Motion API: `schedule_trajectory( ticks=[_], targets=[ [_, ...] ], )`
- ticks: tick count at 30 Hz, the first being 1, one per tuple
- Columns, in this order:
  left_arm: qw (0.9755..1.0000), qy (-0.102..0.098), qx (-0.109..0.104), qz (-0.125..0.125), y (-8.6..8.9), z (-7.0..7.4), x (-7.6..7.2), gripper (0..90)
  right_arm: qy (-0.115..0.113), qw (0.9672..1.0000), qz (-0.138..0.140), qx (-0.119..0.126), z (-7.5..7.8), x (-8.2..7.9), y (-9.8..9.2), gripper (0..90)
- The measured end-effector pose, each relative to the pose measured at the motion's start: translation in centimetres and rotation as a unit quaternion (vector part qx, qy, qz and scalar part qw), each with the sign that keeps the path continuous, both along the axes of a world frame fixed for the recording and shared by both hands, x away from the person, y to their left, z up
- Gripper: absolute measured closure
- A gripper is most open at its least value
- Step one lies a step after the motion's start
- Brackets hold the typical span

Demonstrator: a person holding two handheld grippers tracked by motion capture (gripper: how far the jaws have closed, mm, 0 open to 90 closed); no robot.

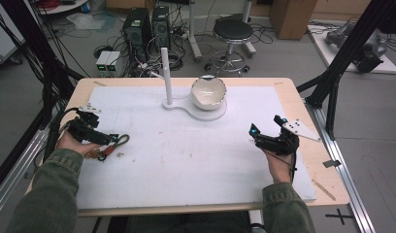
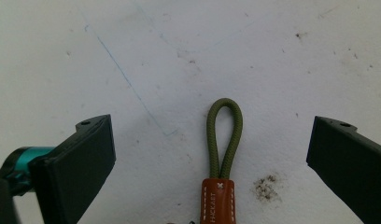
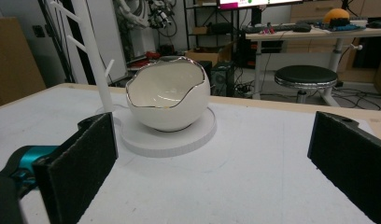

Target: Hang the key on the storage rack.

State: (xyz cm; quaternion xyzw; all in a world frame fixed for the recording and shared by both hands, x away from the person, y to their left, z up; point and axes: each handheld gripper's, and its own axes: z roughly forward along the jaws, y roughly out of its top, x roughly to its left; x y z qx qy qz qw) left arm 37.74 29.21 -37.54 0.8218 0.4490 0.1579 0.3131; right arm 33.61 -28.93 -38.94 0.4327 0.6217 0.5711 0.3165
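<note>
A wrist strap lies at the left of the white mat: an olive cord loop (image 2: 224, 135) joined to a brown leather tab (image 2: 217, 200), also seen in the high view as the strap (image 1: 117, 143). My left gripper (image 2: 212, 140) is open just above the mat, and the loop lies between its jaws, touching neither pad. In the high view the left gripper (image 1: 105, 138) points right at the strap. My right gripper (image 1: 268, 125) is open and empty at the right of the mat. It faces a white eggshell-shaped bowl (image 3: 167, 100) some way ahead; in its own view the right gripper (image 3: 214, 140) holds nothing.
The bowl (image 1: 208, 91) sits on a round white base (image 3: 179, 140) joined to a white post with pegs (image 1: 165, 73) at the back centre. A small dirt stain (image 2: 266, 186) marks the mat beside the strap. A stool (image 1: 232, 34) and computer towers (image 1: 146, 29) stand beyond the table.
</note>
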Motion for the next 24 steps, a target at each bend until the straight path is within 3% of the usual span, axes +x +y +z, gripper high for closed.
schedule_trajectory(
  ticks=[6, 16, 24],
  targets=[
    [0.9998, 0.02, 0.005, -0.007, -0.4, -0.5, 0.2, 2.3, 0.0, 1.0, 0.0, 0.001, 0.0, 0.0, 0.0, 0.6],
    [0.9976, 0.058, 0.037, -0.009, -0.4, -1.5, 0.6, 2.4, 0.0, 1.0, -0.002, -0.001, -0.1, 0.0, -0.1, 0.6],
    [0.9951, 0.077, 0.063, -0.004, -0.2, -2.1, 0.5, 10.2, -0.003, 1.0, -0.004, 0.001, -0.1, -0.1, -0.1, 0.6]
  ],
)
